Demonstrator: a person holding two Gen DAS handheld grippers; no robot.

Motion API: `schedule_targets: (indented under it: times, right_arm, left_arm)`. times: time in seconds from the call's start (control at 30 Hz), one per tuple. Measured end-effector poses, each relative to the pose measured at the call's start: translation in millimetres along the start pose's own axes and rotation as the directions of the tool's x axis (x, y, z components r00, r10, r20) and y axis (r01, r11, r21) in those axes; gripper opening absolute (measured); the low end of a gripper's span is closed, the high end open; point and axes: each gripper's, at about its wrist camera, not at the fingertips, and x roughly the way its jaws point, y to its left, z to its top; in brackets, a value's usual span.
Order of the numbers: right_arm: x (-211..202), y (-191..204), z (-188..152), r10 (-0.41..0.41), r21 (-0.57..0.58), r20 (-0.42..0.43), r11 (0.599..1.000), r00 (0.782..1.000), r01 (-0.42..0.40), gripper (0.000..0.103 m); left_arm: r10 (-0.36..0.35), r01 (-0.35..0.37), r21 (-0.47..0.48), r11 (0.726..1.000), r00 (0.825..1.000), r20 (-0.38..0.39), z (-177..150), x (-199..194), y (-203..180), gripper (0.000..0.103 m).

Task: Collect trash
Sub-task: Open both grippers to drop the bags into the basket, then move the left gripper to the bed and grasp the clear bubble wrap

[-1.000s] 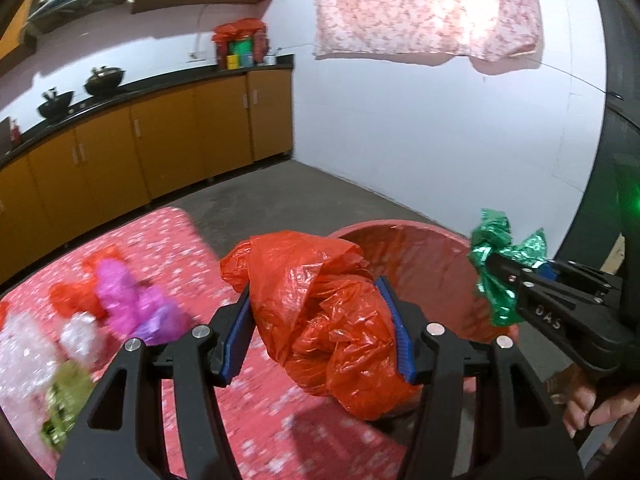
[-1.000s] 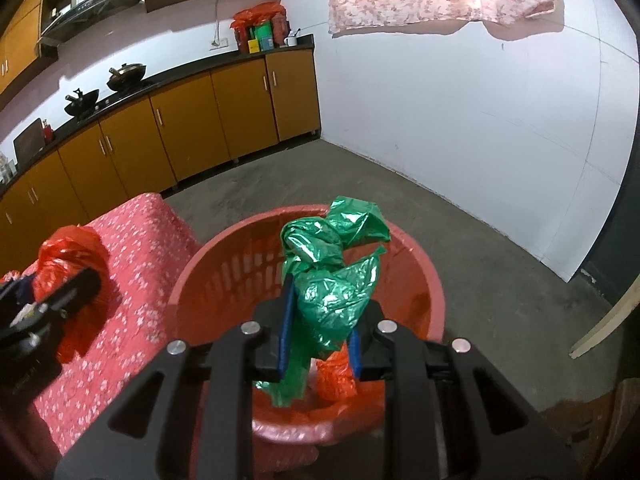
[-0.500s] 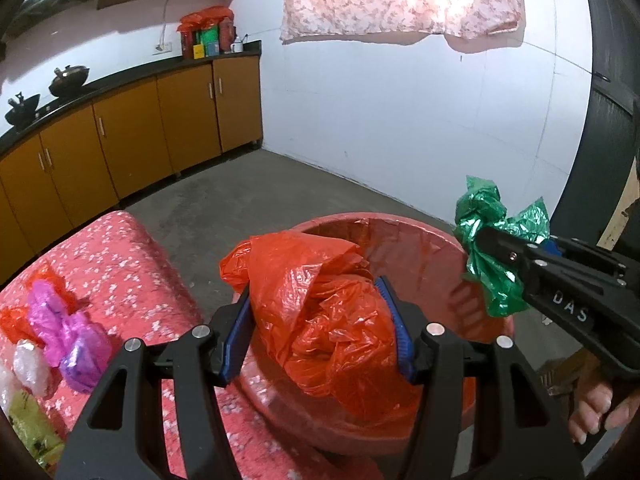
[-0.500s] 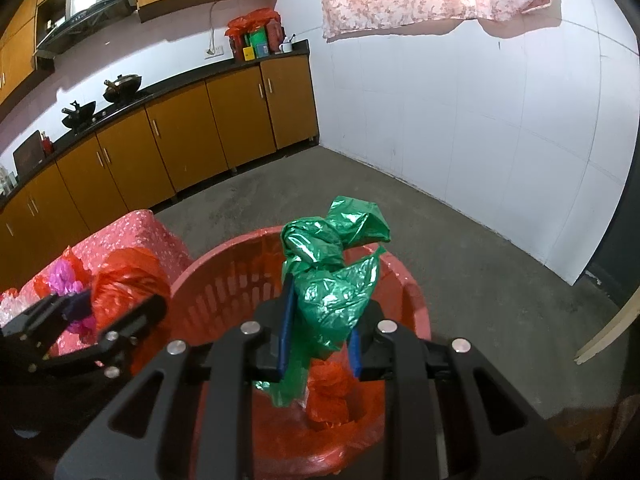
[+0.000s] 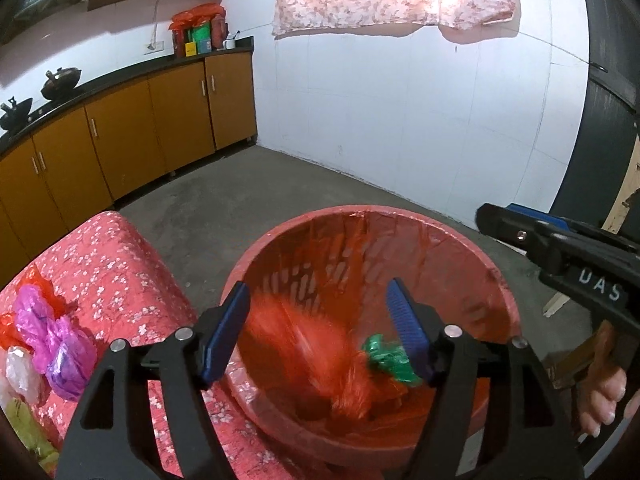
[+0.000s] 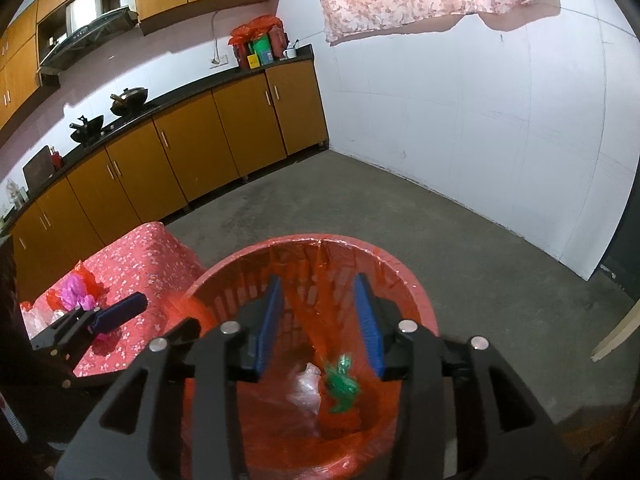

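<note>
Both hand-held grippers hang over the round red plastic basket (image 5: 496, 280), lined with a thin red film bag. Left hand-held gripper (image 5: 318, 330): blue ribbed pads spread wide, holding nothing. Right hand-held gripper (image 6: 320, 320): pads also apart, nothing between them.

Inside the basket, the crumpled red plastic bag (image 5: 312, 360) is a motion-blurred streak, apparently dropping, and the small crinkled green foil-like wrapper (image 6: 340, 380) lies near the bottom beside a clear plastic scrap (image 6: 304, 388).

Remaining trash sits at the lower left of the left wrist view, on the surface covered with a pink floral cloth (image 5: 116, 264): a crumpled magenta-purple plastic bag (image 5: 52, 344), a whitish clear bag (image 5: 20, 372), a yellow-green piece (image 5: 28, 424) and a red scrap at the edge. All are soft, shapeless wads with no clear long axis.

That pile lies left of and below the left hand-held gripper, well apart from the basket. The left one is nearer; the right is on the basket's far side, so the next pickup likely falls to the left.
</note>
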Motion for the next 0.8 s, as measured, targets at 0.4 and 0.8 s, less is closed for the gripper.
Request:
schedule_targets:
  times: [0.4, 0.8]
  right_arm:
    - [-19, 20, -7, -0.035, -0.079, 0.034, 0.996, 0.999, 0.038, 0.063]
    - [-40, 99, -33, 0.083, -0.182, 0.013, 0.980, 0.996, -0.079, 0.075]
  left_arm:
    - [0.124, -0.122, -0.072, 0.990, 0.992, 0.022, -8, -40, 36, 0.074]
    - [0.330, -0.314, -0.184, 0.932, 0.941, 0.069, -57, -147, 100, 0.082]
